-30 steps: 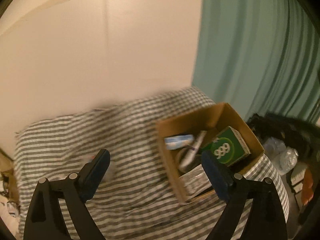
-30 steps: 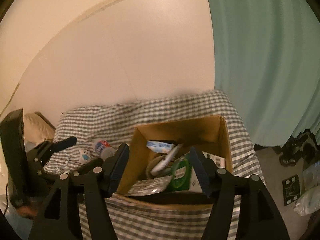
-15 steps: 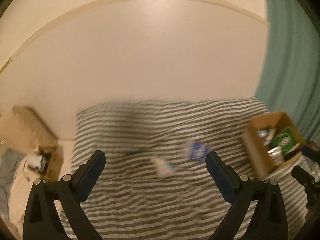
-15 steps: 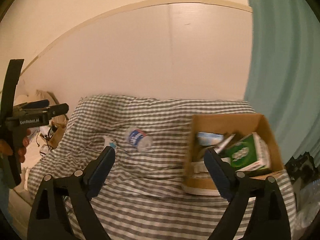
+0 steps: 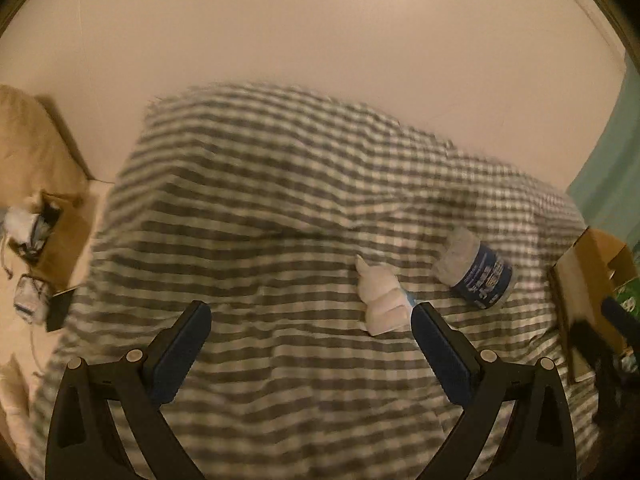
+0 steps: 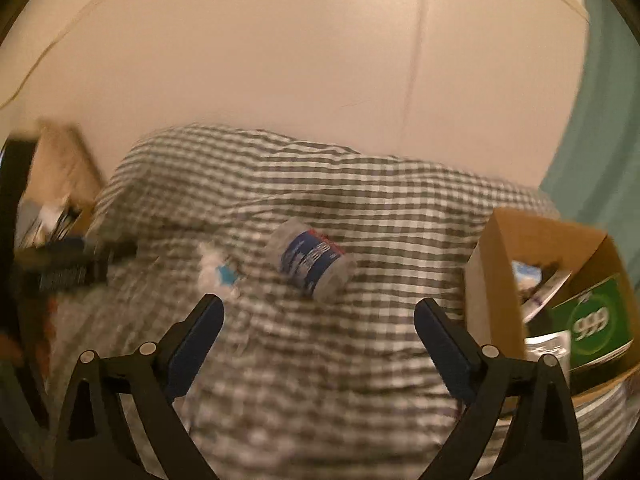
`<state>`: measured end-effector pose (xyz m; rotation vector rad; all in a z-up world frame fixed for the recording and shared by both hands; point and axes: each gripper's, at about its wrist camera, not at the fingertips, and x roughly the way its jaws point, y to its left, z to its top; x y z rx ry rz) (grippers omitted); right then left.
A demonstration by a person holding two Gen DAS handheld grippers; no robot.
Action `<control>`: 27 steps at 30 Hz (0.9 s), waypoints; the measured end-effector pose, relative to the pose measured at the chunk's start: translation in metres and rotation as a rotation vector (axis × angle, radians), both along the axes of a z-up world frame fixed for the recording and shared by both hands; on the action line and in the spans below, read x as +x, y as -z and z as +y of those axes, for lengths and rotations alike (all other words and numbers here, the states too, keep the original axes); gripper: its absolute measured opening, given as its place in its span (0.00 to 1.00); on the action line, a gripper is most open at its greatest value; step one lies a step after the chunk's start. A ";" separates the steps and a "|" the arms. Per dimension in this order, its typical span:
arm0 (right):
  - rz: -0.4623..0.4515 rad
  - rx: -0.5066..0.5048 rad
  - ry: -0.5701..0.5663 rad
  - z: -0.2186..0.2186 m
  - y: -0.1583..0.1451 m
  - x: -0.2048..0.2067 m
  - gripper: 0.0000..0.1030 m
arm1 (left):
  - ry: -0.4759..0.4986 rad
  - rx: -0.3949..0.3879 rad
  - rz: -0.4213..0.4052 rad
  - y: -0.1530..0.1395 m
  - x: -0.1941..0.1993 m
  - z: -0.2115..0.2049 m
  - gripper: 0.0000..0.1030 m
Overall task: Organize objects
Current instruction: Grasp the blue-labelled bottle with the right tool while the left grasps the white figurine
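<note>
Two things lie loose on the grey-and-white checked bed cover (image 5: 280, 240): a small clear plastic bottle with a blue label (image 5: 476, 270), on its side, and just beside it a little white squeezable pouch with a blue tip (image 5: 382, 298); well off to the right stands the open brown cardboard box (image 6: 520, 248), which already holds a green carton marked 999 (image 6: 596, 326) and other packets. The left tongs (image 5: 306, 342) stand spread wide with nothing between them, the white pouch just off the inner edge of the right-hand finger. The right tongs (image 6: 318, 338) are opening and also empty, the bottle lying beyond their tips, roughly centred. The main risk, as I judge it, is the bottle: it is round and rests on soft, rumpled fabric, so a finger that nudges it before both pads close could send it rolling away. The pouch looks soft and may squirm or fold out of a pinch. The two things lie close together, so the two tongs could crowd or knock one another. Both views are smeared, so fine alignment is hard to judge.
</note>
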<state>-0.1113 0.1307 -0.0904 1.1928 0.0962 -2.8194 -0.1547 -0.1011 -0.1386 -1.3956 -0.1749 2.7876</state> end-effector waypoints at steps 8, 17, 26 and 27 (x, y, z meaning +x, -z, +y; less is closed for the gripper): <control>-0.055 -0.026 0.181 0.029 0.056 -0.051 0.94 | 0.132 -0.034 -0.068 0.060 -0.048 0.053 0.97; -0.092 -0.016 0.198 0.032 0.074 -0.063 0.94 | 0.218 -0.001 -0.118 0.079 -0.059 0.066 0.56; -0.016 0.089 0.203 -0.005 0.055 -0.054 1.00 | 0.147 -0.125 0.060 0.019 -0.017 0.017 0.56; -0.016 0.079 0.195 -0.014 0.054 -0.057 1.00 | 0.142 -0.133 0.070 0.018 -0.016 0.011 0.56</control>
